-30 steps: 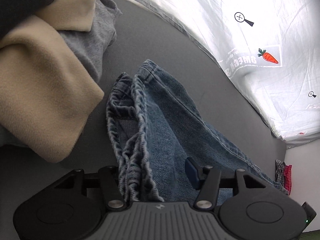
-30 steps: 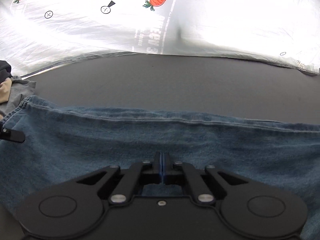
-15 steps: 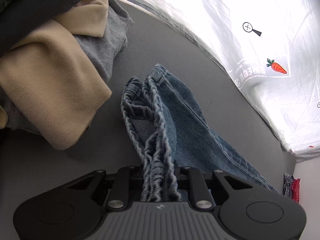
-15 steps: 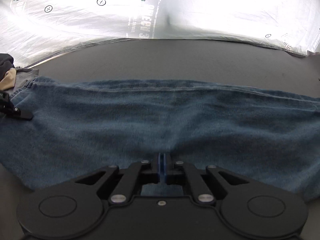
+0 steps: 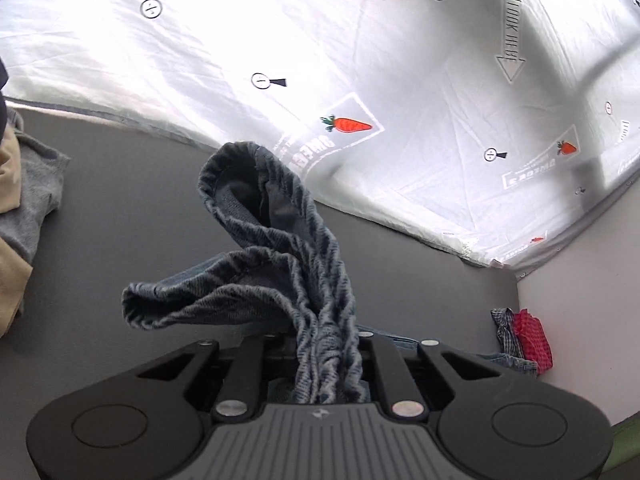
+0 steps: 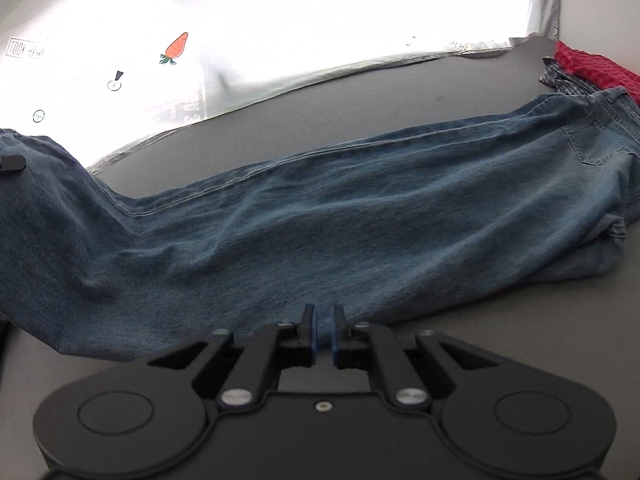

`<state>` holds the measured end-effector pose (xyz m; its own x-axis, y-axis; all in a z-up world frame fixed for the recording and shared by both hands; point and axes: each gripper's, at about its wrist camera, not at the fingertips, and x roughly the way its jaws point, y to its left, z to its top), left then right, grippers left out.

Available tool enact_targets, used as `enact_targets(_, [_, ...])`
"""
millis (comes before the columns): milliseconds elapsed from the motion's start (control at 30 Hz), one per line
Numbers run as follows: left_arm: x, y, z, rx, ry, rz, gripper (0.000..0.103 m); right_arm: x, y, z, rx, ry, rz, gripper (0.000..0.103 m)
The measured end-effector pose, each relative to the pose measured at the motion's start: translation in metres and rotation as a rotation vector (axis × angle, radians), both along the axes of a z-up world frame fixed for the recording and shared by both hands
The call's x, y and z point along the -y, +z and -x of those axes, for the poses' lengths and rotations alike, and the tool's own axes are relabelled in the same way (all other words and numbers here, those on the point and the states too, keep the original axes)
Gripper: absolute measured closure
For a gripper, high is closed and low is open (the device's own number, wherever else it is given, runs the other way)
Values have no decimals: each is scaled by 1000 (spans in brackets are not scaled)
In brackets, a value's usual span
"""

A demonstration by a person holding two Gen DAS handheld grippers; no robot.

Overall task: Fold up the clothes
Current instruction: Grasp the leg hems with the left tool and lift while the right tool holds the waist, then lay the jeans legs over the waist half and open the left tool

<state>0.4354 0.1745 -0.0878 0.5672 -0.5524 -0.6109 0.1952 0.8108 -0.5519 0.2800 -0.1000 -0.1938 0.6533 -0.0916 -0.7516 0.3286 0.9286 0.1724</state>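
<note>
Left gripper (image 5: pixel 326 360) clamped on bunched hem end of jeans (image 5: pixel 276 248), cloth lifted, ruffled loops standing above dark grey table (image 5: pixel 120 216). Right gripper (image 6: pixel 323 330) narrowed on near edge of jeans (image 6: pixel 320 216) (thin fold between the pads). Denim faded blue, long leg lying flat, waist toward red checked cloth (image 6: pixel 588 68).

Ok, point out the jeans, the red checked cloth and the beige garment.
jeans (image 6: pixel 360 216), right wrist view, mid leg.
red checked cloth (image 5: pixel 534 336), left wrist view, its folded face.
beige garment (image 5: pixel 10 272), left wrist view, its lower edge.
</note>
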Motion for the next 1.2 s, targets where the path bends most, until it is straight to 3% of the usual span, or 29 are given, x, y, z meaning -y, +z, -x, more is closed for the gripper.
enact_targets(133, [83,15,11,54,-130,9,89,31,6,30,-1,-21,36,97])
enact_targets(267, [183,10,17,29,-264,-26,86,71,14,49,4,-46,80,97])
enact_targets(300, [213,2,18,11,-308,-60,81,84,18,53,3,-52,93,97])
enact_targets(367, [271,-19,20,-17,-405,-140,41,112,24,59,0,-69,114,96])
enact_targets(400, [297,-33,23,-32,-442,-177,32,121,26,61,-1,-75,113,94])
enact_targets(433, [318,-44,26,-48,-472,-212,27,135,27,63,-4,-85,109,94])
enact_targets(500, [344,-57,35,-80,-514,-262,27,159,28,65,-14,-102,102,92])
enact_targets(567, [342,-56,46,-66,-538,-219,25,174,28,63,-18,-106,98,90])
enact_targets(667, [314,-43,58,-12,-516,-169,14,191,26,52,-20,-90,78,87])
enact_targets(733, [286,-37,61,25,-440,-194,13,195,23,39,-19,-59,58,86])
enact_targets(833, [229,-38,59,16,-228,-301,13,192,21,8,5,33,25,81])
enact_targets(900, [188,-49,53,-36,-96,-337,15,183,18,-14,12,102,0,70])
enact_targets(933, [169,-55,52,-69,-37,-341,15,179,16,-25,14,135,-14,69])
enact_targets(1033, [117,-79,52,-199,115,-262,29,156,6,-54,-11,237,-21,60])
enact_targets(1100, [98,-94,55,-270,164,-179,37,146,-3,-66,-47,260,29,58])
enact_targets(1200, [92,-108,56,-293,153,-94,44,145,-15,-74,-108,232,33,51])
